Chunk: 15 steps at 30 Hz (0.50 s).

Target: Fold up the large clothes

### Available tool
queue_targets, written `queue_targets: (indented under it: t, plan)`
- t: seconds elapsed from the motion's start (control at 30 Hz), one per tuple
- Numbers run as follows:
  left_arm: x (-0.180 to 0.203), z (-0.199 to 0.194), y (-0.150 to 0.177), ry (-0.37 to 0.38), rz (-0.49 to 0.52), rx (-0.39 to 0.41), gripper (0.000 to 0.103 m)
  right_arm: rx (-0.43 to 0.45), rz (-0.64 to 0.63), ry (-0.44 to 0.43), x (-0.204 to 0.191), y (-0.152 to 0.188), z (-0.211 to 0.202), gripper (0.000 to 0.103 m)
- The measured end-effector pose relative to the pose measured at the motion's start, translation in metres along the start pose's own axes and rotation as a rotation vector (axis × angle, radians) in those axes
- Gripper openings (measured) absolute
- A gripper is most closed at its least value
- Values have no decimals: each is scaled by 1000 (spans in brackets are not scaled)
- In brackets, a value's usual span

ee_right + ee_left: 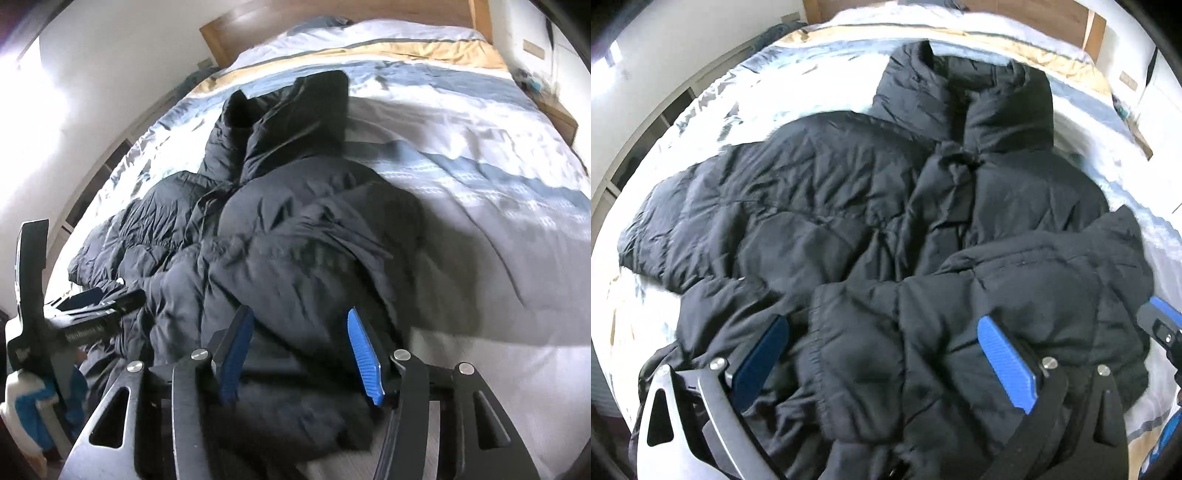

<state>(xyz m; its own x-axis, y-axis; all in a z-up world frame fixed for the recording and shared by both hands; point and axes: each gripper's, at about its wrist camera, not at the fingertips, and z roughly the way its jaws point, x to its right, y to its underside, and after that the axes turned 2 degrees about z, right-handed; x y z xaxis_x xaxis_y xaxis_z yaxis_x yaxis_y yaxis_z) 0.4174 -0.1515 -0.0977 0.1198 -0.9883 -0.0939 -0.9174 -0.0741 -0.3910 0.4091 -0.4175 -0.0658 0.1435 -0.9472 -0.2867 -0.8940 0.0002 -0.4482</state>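
Note:
A black puffer jacket [849,206] lies front-up on the bed, collar [997,99] toward the headboard. One sleeve stretches out to the left, and the other sleeve [1015,280] is folded across the front. My left gripper [884,356] stands open wide over this folded sleeve's cuff end, with puffy fabric bulging between its fingers. In the right wrist view, my right gripper [300,354] sits at the jacket's [295,229] lower right part near the bed edge. It is shut on a thick fold of the jacket. The left gripper [99,299] shows at the left there.
The bed's duvet [480,192] is white with blue-grey and yellow stripes and spreads wide to the jacket's right. A wooden headboard [229,33] is at the back, with a nightstand [557,118] at the right. A white wall runs along the left. Wooden floor [332,467] shows below the bed edge.

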Motion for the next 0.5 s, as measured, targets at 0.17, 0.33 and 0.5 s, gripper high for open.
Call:
queue_targets:
  t: [0.17,0.33,0.5]
  plan:
    - [-12,28,12,28,-28,-72,103,-61,72,75,14,5,16,54]
    - [-46,3,25,113,-47,-65,103,-54,144,165,18,25,-20,54]
    - [-110,-32,32,162,-66,-60,103,-21,230,197,-9,45,-66,54]
